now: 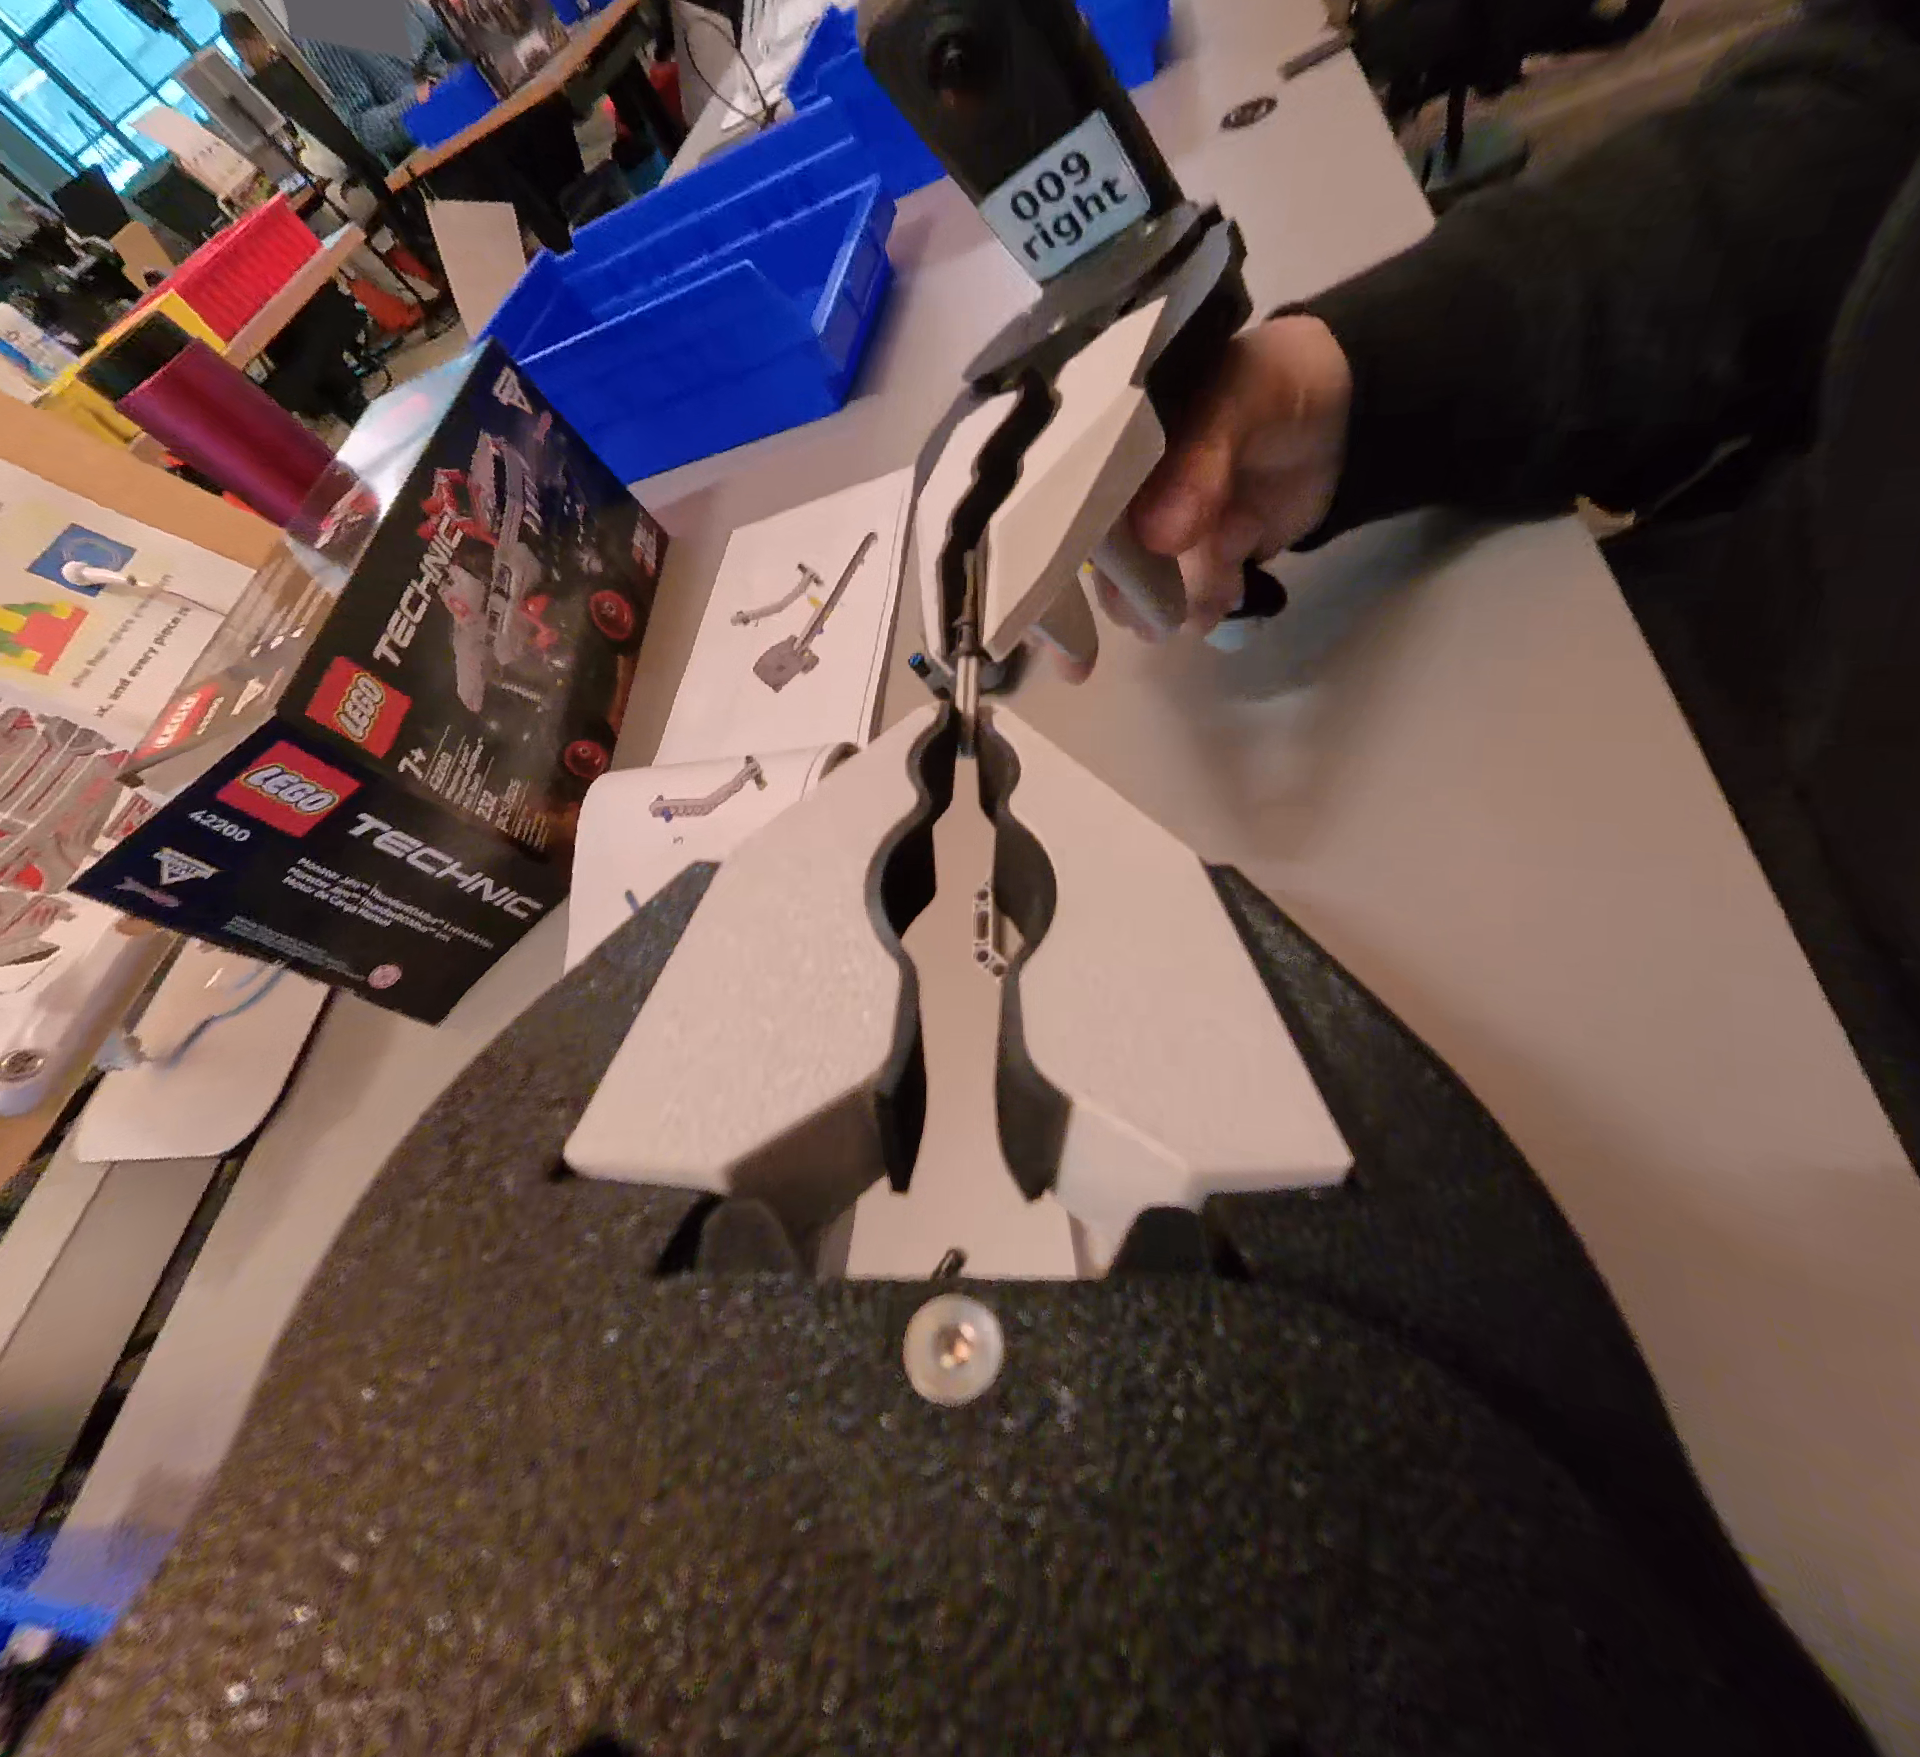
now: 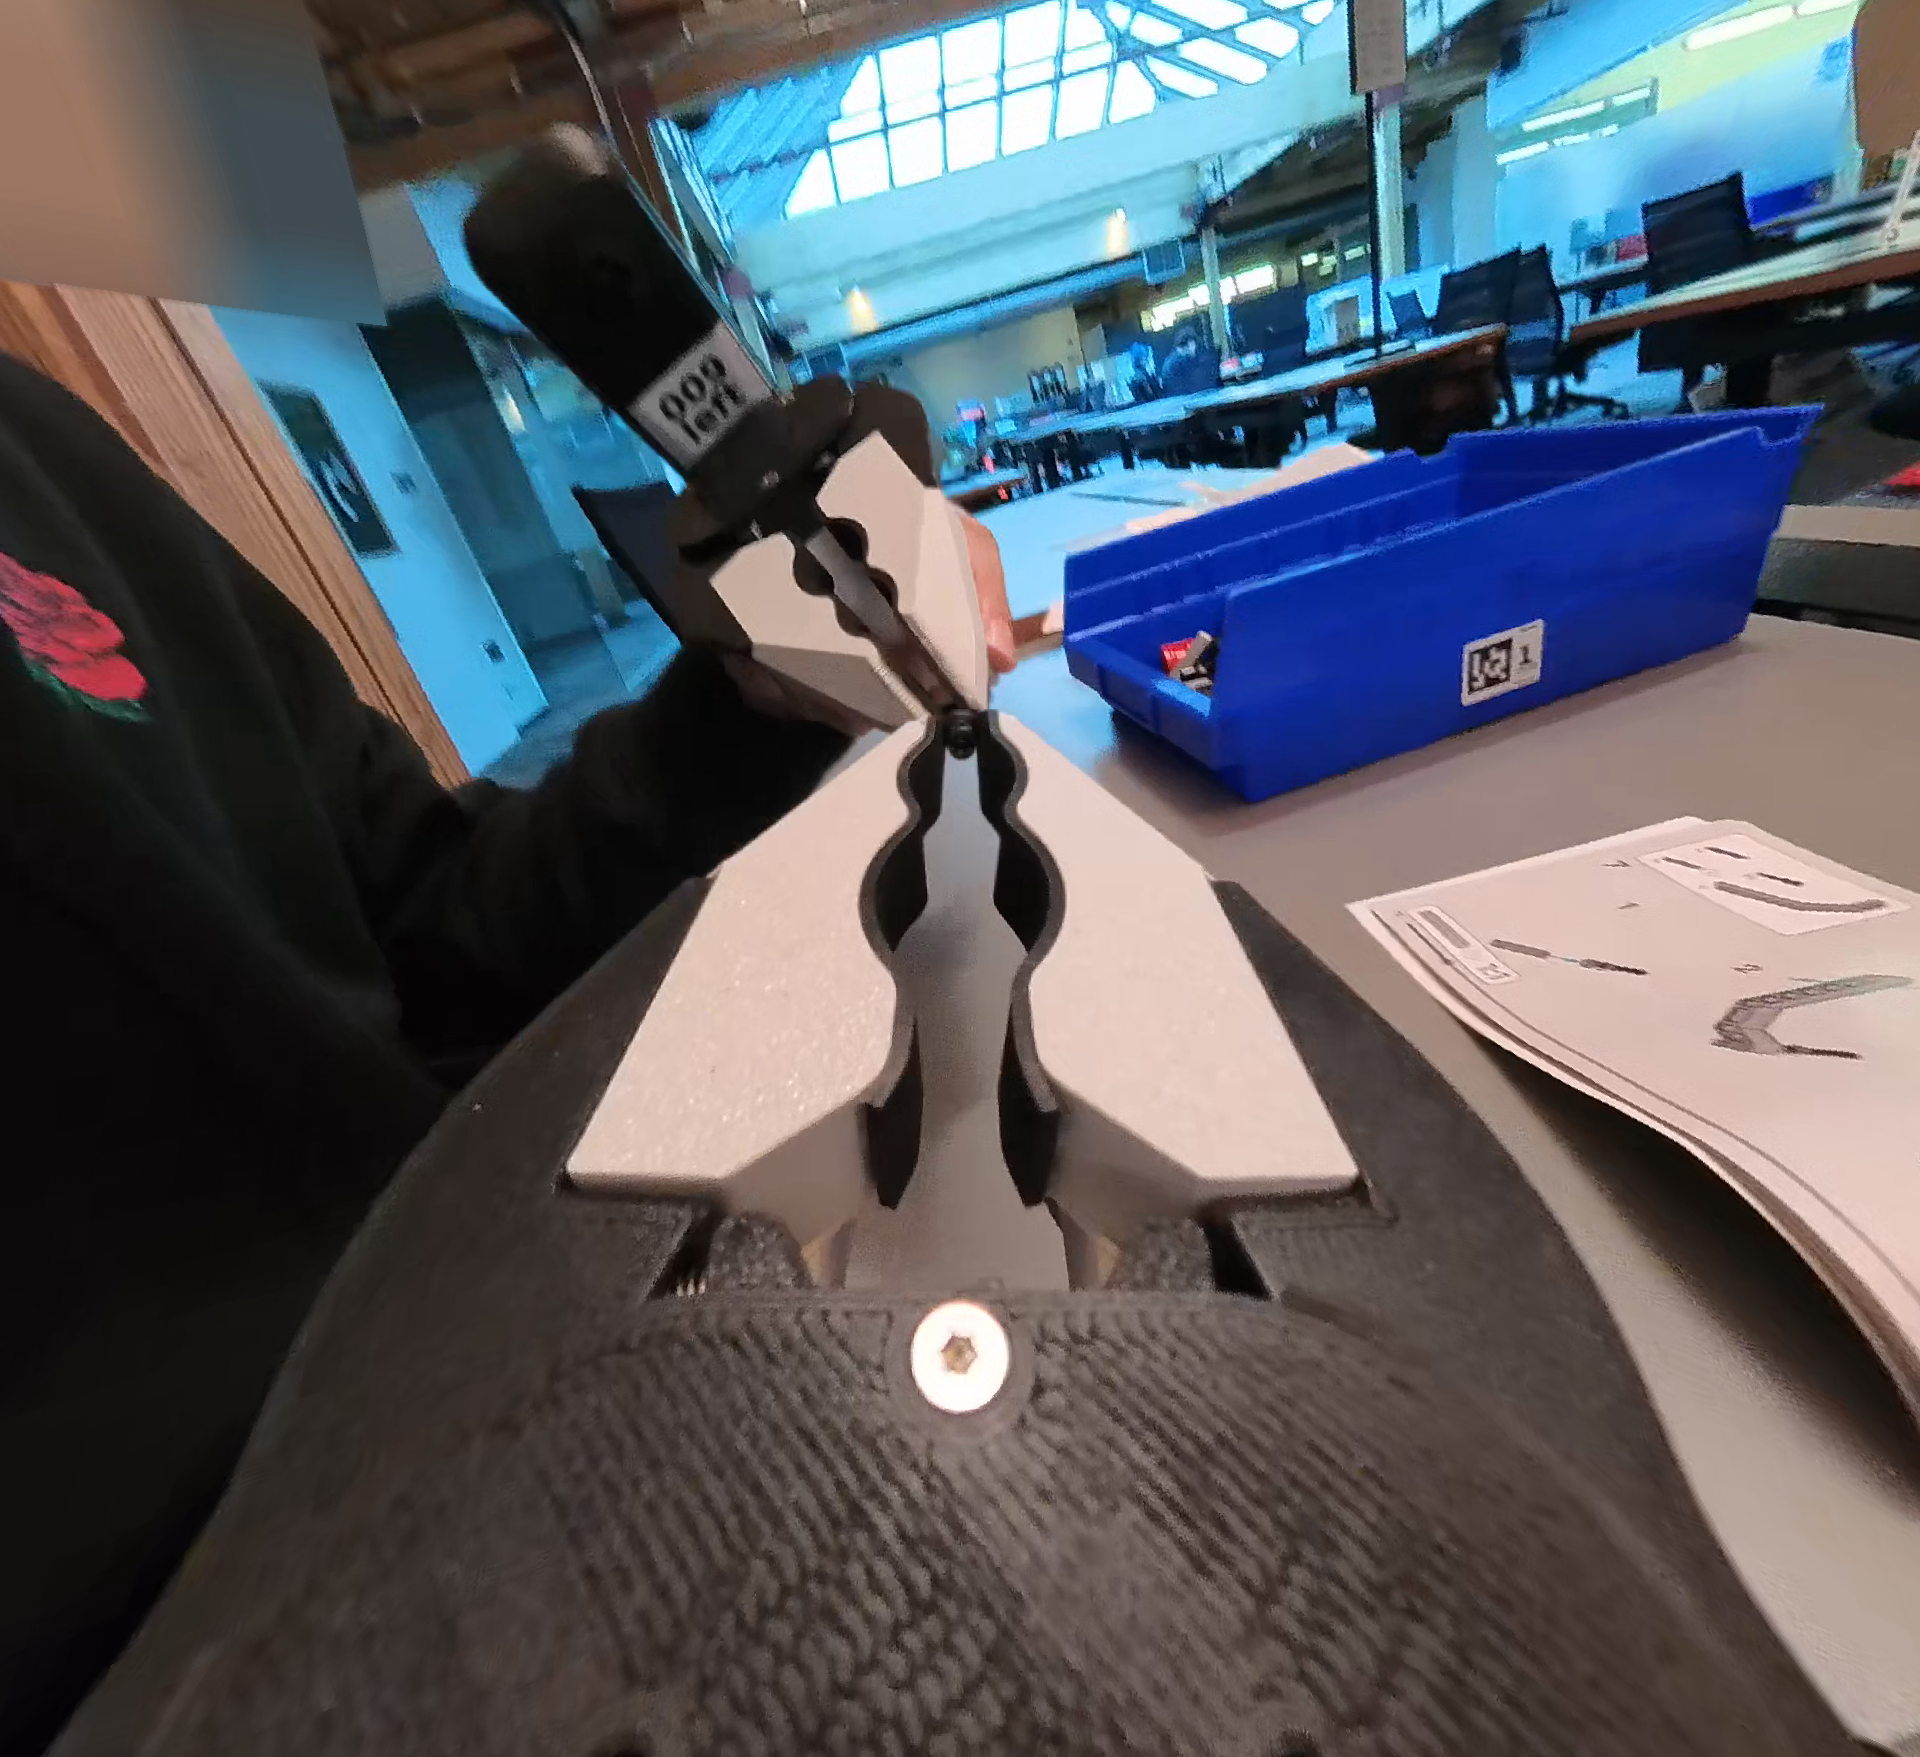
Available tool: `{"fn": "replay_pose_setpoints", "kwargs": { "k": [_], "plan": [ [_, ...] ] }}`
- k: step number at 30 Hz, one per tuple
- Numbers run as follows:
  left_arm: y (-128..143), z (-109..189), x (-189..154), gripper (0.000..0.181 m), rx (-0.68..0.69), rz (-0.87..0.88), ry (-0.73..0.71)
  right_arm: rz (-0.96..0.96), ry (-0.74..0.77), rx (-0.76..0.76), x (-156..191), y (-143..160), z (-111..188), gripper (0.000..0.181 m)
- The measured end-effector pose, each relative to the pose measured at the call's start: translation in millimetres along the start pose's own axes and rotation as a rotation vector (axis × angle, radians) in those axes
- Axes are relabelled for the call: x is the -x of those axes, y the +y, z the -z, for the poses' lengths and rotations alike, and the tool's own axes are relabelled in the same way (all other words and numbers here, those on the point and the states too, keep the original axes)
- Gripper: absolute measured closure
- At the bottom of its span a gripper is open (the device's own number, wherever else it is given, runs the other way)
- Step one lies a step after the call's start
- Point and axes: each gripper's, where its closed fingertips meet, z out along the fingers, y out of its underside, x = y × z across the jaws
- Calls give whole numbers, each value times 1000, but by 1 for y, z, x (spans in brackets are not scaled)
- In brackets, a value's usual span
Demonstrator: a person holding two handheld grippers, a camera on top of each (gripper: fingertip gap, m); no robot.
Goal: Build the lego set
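Looking along the left gripper (image 1: 961, 720), its tips were clenched on a thin, stiff grey axle (image 1: 966, 658) held above the table (image 1: 1455, 876), tip to tip with the right gripper (image 1: 971, 627); only this view showed the set's box (image 1: 416, 720). From the right gripper's (image 2: 961, 720) view, its tips pinched a small black connector (image 2: 959, 733), light and easily dropped, best gripped at its ends, and a blue bin (image 2: 1455, 616) appeared.

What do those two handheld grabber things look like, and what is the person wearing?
Each gripper, left and right, has two pale grey wedge-shaped fingers with wavy black inner edges, on a rough black body with a silver screw. A black camera stalk bears a white label. The sleeves are black.
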Motion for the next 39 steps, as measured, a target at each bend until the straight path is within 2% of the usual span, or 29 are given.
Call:
{"fn": "replay_pose_setpoints", "kwargs": {
  "k": [4, 7, 13, 21, 25, 33, 39],
  "plan": [
    [-4, 1, 2, 180, -48, 9, -19, 54, 22, -12, 0, -4, 0, 177],
    [-13, 6, 3, 179, -140, 28, -19, 83, 4, -43, 6, -11, 0, 177],
    [-23, 12, -1, 174, -212, 42, 14, 136, -45, -73, 18, -16, 0, 177],
    [-26, 9, -6, 179, -207, -8, 26, 73, -88, -84, 22, -18, 1, 177],
    [-23, 7, -8, 179, -191, -43, 29, 131, -53, -36, 21, -14, 2, 176],
    [-21, 13, -6, 179, -163, -109, 1, 18, -82, -60, 21, -17, 1, 175],
    [-19, 13, -6, 179, -138, -148, -18, 54, -47, -23, 19, -13, -2, 176]
  ]
}}
